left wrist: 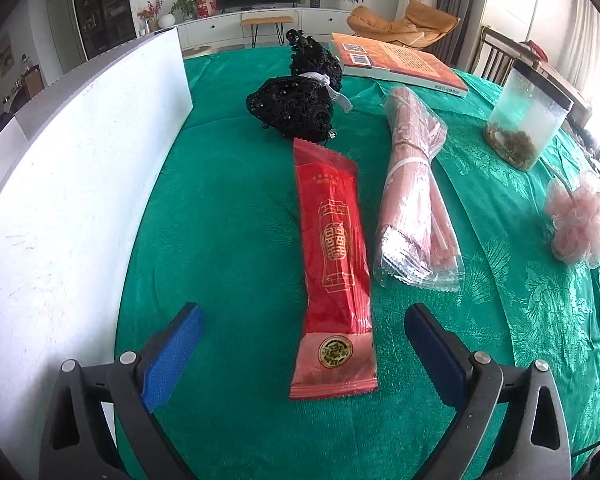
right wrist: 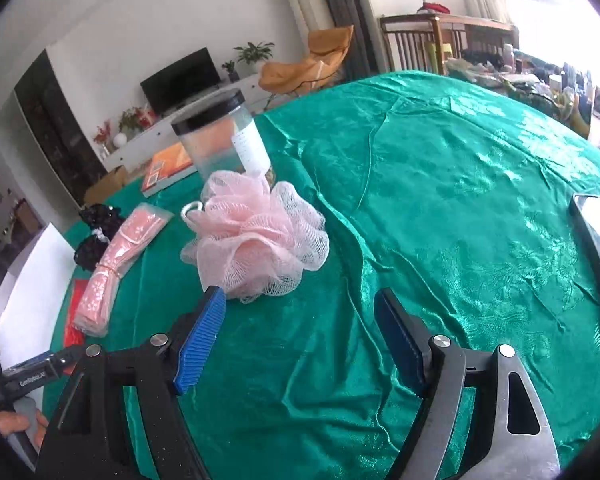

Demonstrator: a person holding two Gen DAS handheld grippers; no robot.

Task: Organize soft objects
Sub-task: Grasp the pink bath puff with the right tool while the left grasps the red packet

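Left wrist view: red packet [left wrist: 332, 264] lies lengthwise, running away from camera.
Left gripper [left wrist: 304, 344]: open, straddling packet's near end.
Right gripper [right wrist: 300, 332]: open, empty.

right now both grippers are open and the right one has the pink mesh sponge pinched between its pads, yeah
Not quite. The right gripper is open with nothing between its pads; the sponge lies on the cloth just beyond its left pad, as the right wrist view shows. The left gripper is open too.
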